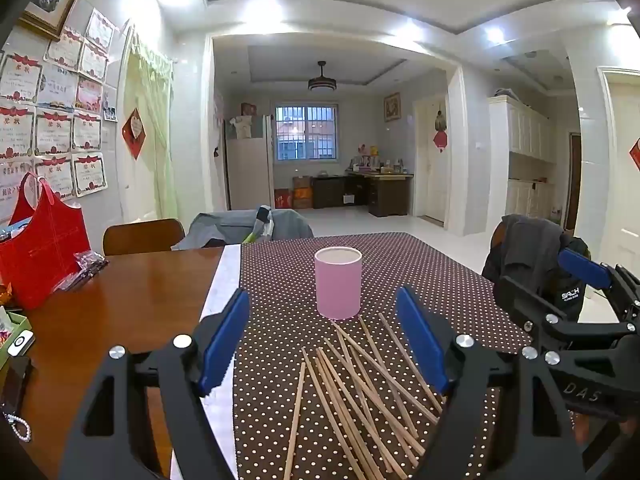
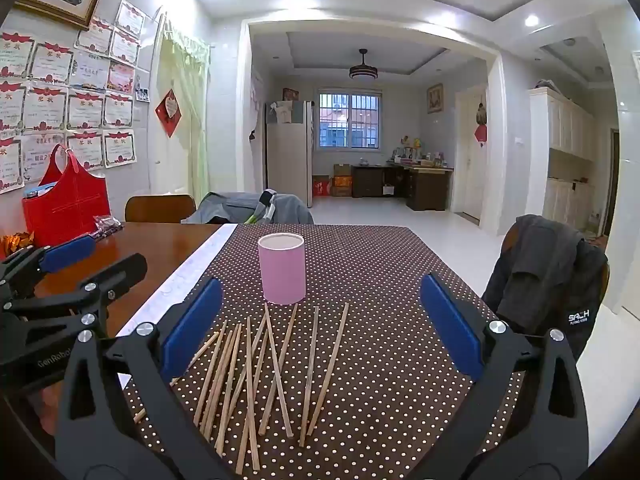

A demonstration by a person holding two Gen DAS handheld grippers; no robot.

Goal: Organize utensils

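Note:
Several wooden chopsticks (image 1: 360,392) lie scattered on the brown polka-dot cloth (image 1: 280,280), also in the right wrist view (image 2: 260,372). A pink cylindrical holder (image 1: 338,282) stands upright just behind them, seen too in the right wrist view (image 2: 281,268). My left gripper (image 1: 322,340) is open and empty, above the near end of the chopsticks. My right gripper (image 2: 320,328) is open and empty, above the chopsticks. The right gripper also shows in the left wrist view (image 1: 560,292), and the left gripper in the right wrist view (image 2: 80,264).
A red bag (image 1: 40,256) and small packets (image 1: 86,266) sit on the bare wood table (image 1: 120,304) at left. A chair with a dark jacket (image 2: 548,276) stands at the right edge. Another chair with grey clothes (image 2: 248,208) stands at the far end.

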